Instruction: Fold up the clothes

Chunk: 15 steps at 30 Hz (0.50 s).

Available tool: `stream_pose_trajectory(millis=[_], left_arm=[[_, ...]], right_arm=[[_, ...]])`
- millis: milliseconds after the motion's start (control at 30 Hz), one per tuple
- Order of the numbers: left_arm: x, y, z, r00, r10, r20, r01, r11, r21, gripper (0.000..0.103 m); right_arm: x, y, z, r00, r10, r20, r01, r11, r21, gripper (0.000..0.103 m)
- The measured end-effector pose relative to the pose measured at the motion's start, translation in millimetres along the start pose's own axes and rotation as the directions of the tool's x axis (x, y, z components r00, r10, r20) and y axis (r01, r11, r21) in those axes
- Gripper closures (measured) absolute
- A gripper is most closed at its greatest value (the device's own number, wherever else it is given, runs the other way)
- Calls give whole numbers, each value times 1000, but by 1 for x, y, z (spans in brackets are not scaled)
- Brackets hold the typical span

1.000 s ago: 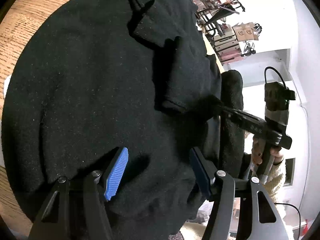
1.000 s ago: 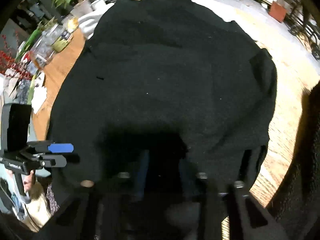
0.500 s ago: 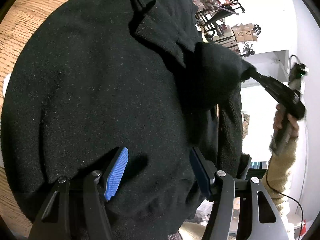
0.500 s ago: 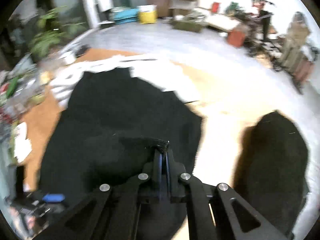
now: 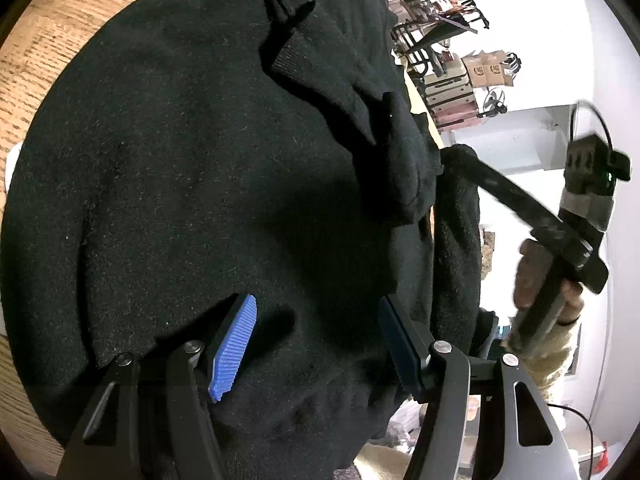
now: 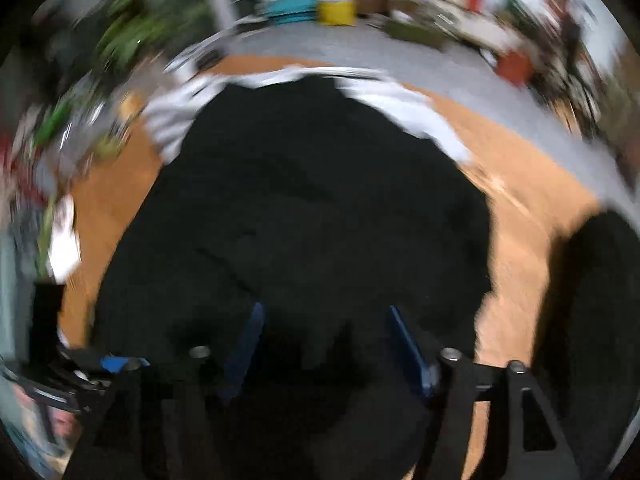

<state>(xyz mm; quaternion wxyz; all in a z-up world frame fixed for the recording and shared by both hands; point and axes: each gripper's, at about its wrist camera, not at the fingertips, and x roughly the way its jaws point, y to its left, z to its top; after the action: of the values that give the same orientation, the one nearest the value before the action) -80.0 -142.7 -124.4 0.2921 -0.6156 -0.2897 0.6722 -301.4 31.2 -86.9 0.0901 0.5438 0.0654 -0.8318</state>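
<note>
The black knitted sweater (image 5: pixel 192 184) is spread over the wooden worktop (image 5: pixel 44 44), a ribbed-edged flap lying doubled across its upper part and one side hanging off the worktop's edge. It is judged soft, limp and fairly thick, so it would best be pinched at a ribbed hem or cuff, where the knit is firmer. The left gripper (image 5: pixel 316 344) is held with fingers wide above the cloth, and the right gripper (image 6: pixel 324 344) likewise appears spread and empty, though blurred; no containers are discernible.
</note>
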Motion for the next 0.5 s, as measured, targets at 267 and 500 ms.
stream_pose_trajectory(millis=[267,500], left_arm=[[-2,4,-1,1000,-13,0,13,1000,1,38],[-3,3,-1,1000,-6,-1,6,1000,10,38]], right_arm=[[61,38,3,975,-196,-101,189,979,-70,88],[10,-12,22,1000,19,-1,-18,976,215,93]])
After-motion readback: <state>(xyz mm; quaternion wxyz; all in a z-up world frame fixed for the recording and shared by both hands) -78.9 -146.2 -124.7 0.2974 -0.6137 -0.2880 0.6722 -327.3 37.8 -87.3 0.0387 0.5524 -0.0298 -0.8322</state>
